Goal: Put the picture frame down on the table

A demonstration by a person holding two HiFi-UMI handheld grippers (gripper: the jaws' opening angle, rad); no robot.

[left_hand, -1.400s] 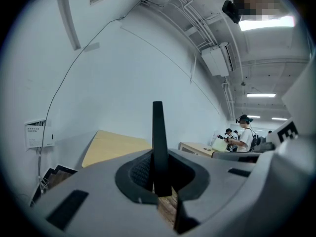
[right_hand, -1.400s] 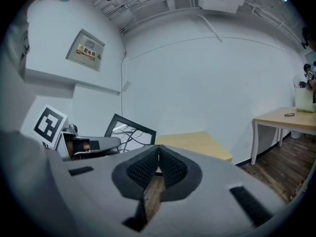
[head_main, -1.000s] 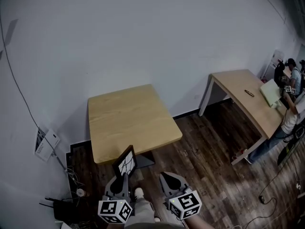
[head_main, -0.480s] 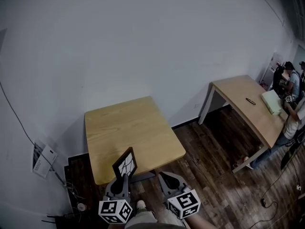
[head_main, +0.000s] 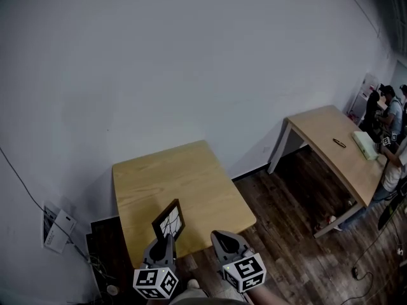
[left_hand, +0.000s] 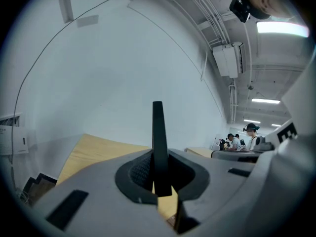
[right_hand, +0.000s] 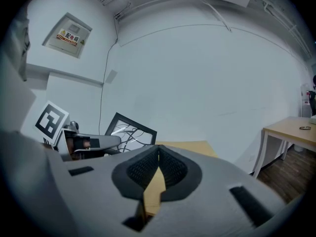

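A person stands at a light wooden square desk [head_main: 166, 173] set against a pale wall, holding a grey two-jaw tool in each hand. The left tool [head_main: 168, 239] is clamped on the lower edge of a black-rimmed picture frame with a line drawing on white [head_main: 168, 220]. The frame stands upright above the jaws, in the air over the near edge of the desk and not touching it. In the left gripper view the frame shows edge-on as a thin dark bar [left_hand: 157, 132] between the pads. The right tool [head_main: 220, 236] hangs just beside it, jaws closed together on nothing.

The frame has yet to be lowered. To do this well, the left tool should probably carry it further over the bare wood, away from the edge, then bring it down slowly until the bottom rim meets the surface. The jaws should open only once the frame rests steady. The grip is on one narrow rim, so a tilted frame could topple on release. The empty right tool could steady it.

Compared with a second ago, the desk lies lower in the head view and closer under the tools. The frame then overlapped only the desk's front edge. A shoe seen between the tools then is out of sight now.
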